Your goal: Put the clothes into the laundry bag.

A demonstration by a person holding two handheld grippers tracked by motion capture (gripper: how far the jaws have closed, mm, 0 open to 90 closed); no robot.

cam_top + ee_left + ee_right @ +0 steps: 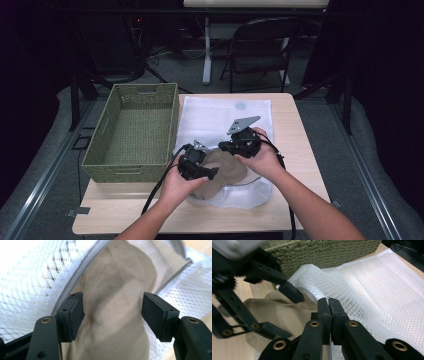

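Stuffing the beige garment (pixel 115 305) into the white mesh laundry bag (pixel 372 290). Left gripper (pixel 112 312) has its jaws apart, cloth between the 2 pads but not pinched. Right gripper (pixel 328 315) is clamped shut on the bag's zipper edge, holding the mouth up. Best to keep that edge lifted, re-grip the cloth lower and push deeper. Just past the left gripper, the green woven basket (pixel 135 130) sits close; the bag's slack edge may snag.

1. The right gripper (pixel 328 305) has its jaws pressed together on the edge of the white mesh bag (pixel 372 292).
2. The left gripper (pixel 287 312), jaws apart, hovers over beige cloth (pixel 284 315).
3. A woven green basket (pixel 324 252) stands behind.
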